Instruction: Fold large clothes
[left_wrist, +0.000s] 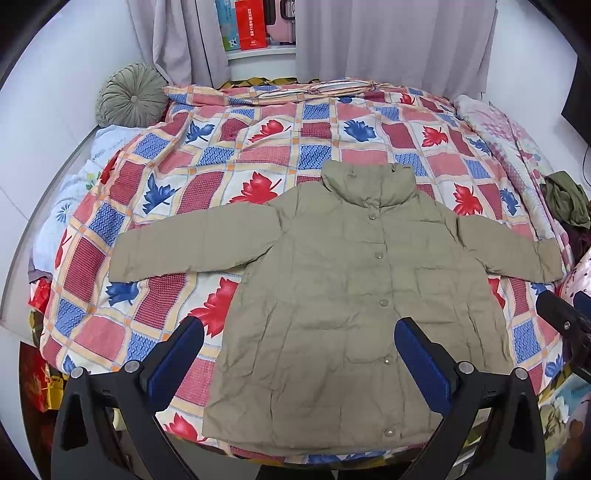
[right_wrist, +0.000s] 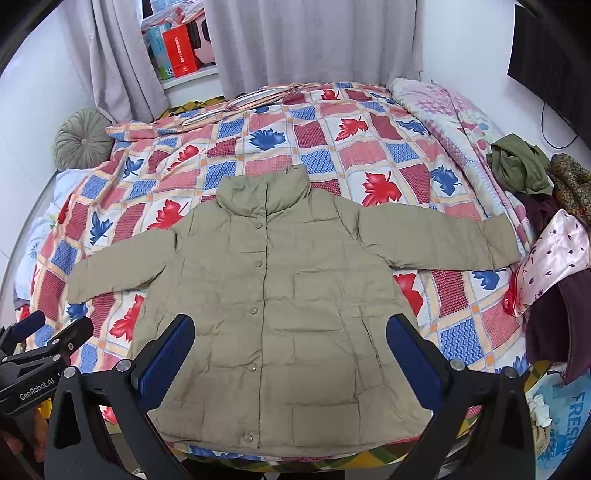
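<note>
An olive-green padded jacket (left_wrist: 332, 288) (right_wrist: 280, 302) lies flat and buttoned on the bed, collar away from me, both sleeves spread out sideways. My left gripper (left_wrist: 299, 328) hangs open above the jacket's lower left part, blue pads wide apart with nothing between them. My right gripper (right_wrist: 291, 325) is open too, held over the jacket's lower half. Neither touches the cloth. The right gripper shows at the right edge of the left wrist view, and the left gripper at the lower left of the right wrist view.
A patchwork leaf-print quilt (left_wrist: 236, 155) covers the bed. A round green cushion (left_wrist: 129, 96) sits at the far left by the wall. Crumpled clothes (right_wrist: 521, 166) and a pink satin piece (right_wrist: 550, 258) pile at the bed's right side. Grey curtains (left_wrist: 388, 40) hang behind.
</note>
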